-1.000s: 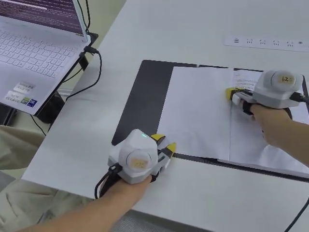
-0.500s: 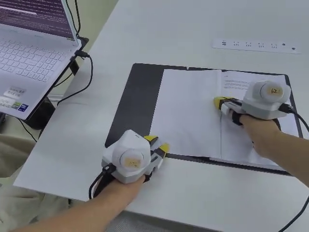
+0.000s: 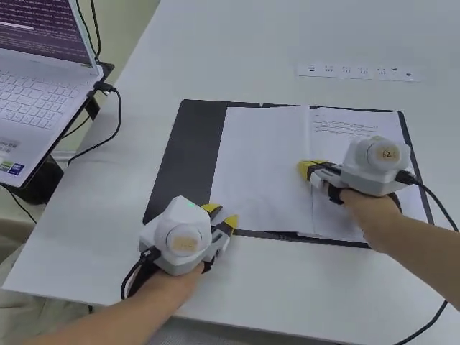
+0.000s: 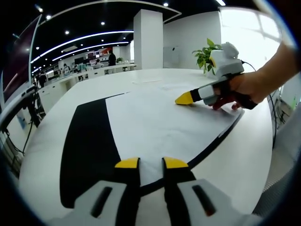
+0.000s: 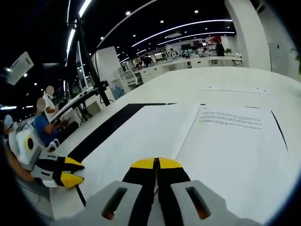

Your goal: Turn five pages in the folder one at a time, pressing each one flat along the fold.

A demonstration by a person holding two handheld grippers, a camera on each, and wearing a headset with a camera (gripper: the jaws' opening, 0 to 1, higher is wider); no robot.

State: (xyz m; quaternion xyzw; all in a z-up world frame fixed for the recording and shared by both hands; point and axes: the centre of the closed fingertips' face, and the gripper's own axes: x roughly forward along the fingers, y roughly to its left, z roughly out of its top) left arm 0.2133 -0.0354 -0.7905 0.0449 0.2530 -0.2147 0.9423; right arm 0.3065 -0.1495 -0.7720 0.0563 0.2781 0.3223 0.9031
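Observation:
A black folder point(image 3: 188, 158) lies open on the white table, with a blank white page point(image 3: 262, 165) on its left half and a printed page point(image 3: 356, 126) on its right. My right gripper point(image 3: 307, 170) is shut, its yellow tips pressed onto the paper at the fold, about halfway down. It appears in the left gripper view as the right gripper point(image 4: 184, 99). My left gripper point(image 3: 219, 217) rests at the folder's near edge by the blank page's lower corner. Its jaws stand slightly apart with nothing between them. The right gripper view shows the fold point(image 5: 186, 129) running ahead of the closed tips.
An open laptop point(image 3: 36, 86) stands at the far left, with a black cable point(image 3: 108, 122) trailing onto the table. A white power strip point(image 3: 359, 72) lies beyond the folder. Bare table surrounds the folder on the near and far sides.
My right gripper has slid along the fold toward me, from near the top to about the middle. The left gripper stays at the folder's near edge. The head camera shifted.

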